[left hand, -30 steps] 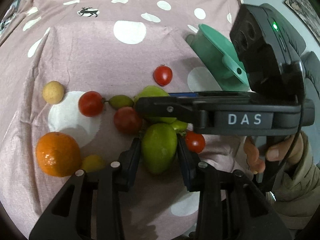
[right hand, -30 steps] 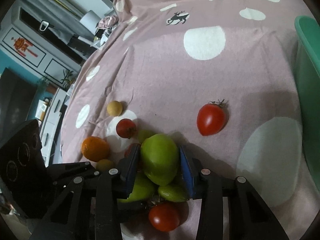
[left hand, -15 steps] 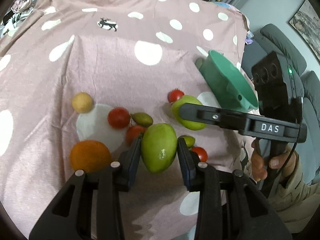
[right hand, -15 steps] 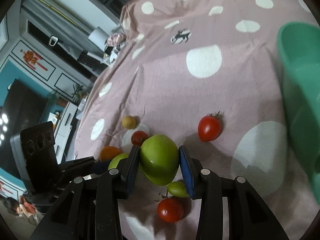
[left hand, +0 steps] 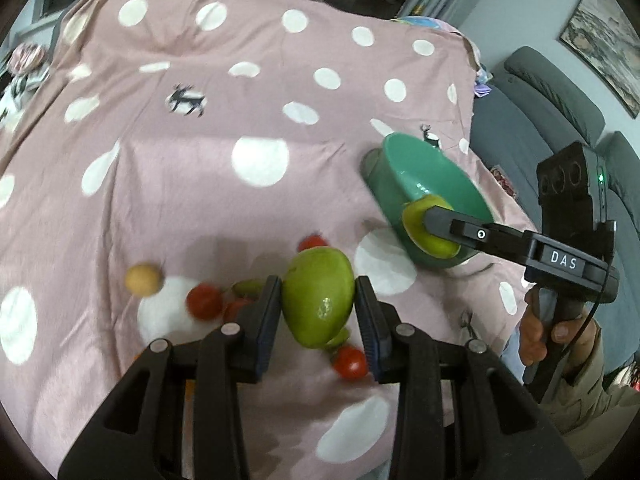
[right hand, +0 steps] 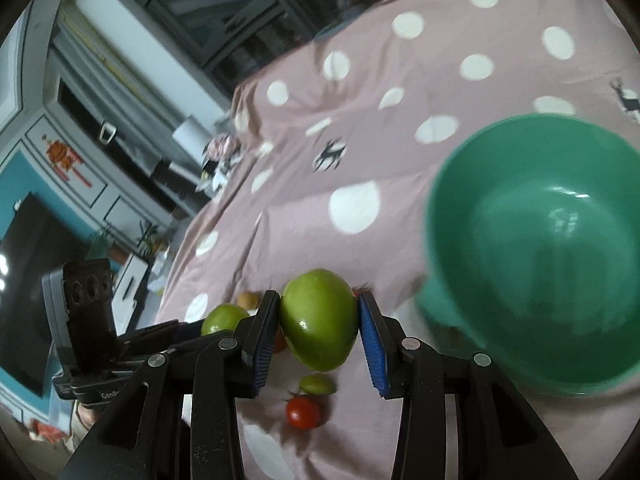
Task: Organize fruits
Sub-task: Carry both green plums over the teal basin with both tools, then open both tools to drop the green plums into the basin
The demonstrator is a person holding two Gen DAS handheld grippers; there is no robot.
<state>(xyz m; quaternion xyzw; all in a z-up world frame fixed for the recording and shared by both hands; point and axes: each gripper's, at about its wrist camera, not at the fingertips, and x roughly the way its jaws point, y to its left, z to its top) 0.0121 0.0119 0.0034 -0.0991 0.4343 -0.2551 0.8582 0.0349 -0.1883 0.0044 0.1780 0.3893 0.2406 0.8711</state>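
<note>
Spotted pink tablecloth (left hand: 192, 184): carries everything.
Green bowl (right hand: 536, 248): near the cloth's right edge, seemingly empty.
Right gripper (right hand: 319, 322): clamped on a green mango (right hand: 319, 320), raised beside the bowl; should clear the rim, then release low inside.
Left gripper (left hand: 318, 300): clamped on a second green mango (left hand: 319, 298), above the loose fruit; should wait its turn.
Cherry tomato (right hand: 303, 412), small green fruit (right hand: 317, 385): on the cloth.
Change: both mangoes lifted higher; right one swung toward the bowl.
</note>
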